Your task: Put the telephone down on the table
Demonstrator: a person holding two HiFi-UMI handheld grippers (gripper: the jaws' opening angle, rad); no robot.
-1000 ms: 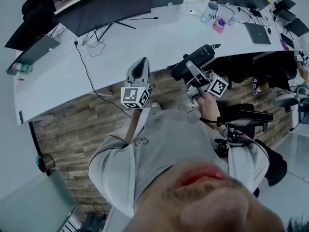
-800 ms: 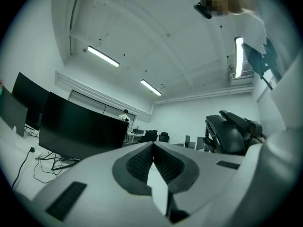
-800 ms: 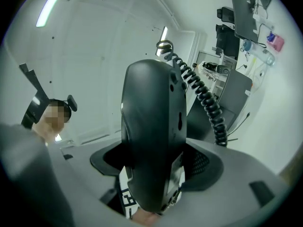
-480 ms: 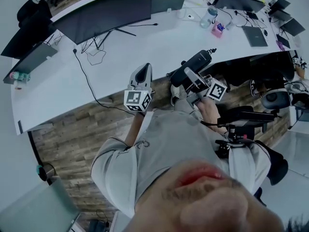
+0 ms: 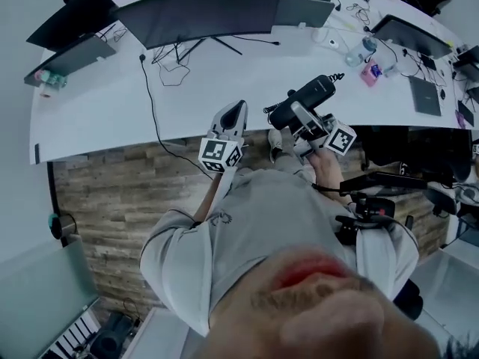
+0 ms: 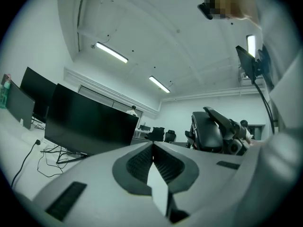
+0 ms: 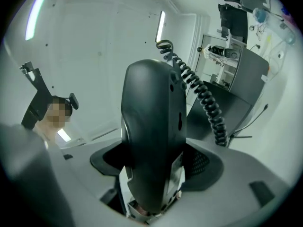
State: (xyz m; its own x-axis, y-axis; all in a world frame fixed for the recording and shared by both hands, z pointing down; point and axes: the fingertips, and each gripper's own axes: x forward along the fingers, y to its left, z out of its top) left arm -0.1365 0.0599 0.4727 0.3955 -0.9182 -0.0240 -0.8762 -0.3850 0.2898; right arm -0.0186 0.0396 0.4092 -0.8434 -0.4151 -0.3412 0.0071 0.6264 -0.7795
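- Change from the earlier frame: the head view has swung, so the monitor (image 5: 202, 13) now sits at 12 o'clock instead of 11 o'clock. Both grippers keep nearly the same place in front of the body, and the telephone is still carried.
- Head view: the right gripper (image 5: 301, 115) holds the black telephone (image 5: 310, 96) at 1 o'clock. The telephone lies across the near edge of the white table (image 5: 112, 103). Whether it touches the top cannot be told from here.
- Head view: the left gripper (image 5: 235, 109) points toward 12 o'clock, just left of the telephone and apart from it.
- Left gripper view: the left gripper (image 6: 152, 145) has its jaws closed together, with nothing between them. The telephone (image 6: 210, 129) shows at 3 o'clock and the monitor (image 6: 90, 124) at 9 o'clock.
- Right gripper view: the right gripper (image 7: 154, 160) is clamped on the lower part of the telephone (image 7: 154, 122), one jaw on each side. The telephone stands upright along the jaws. Its coiled cord (image 7: 201, 93) runs off toward 1 o'clock.
- Step in hand (judgement): carrying the telephone to the table. It has not yet been set down.
- Next move (judgement): reach further over the table, clear of the loose cables near the monitor. Tilt the telephone flat and lower it until it rests. Only then part the jaws, leaving slack in the cord so it does not drag the telephone back.
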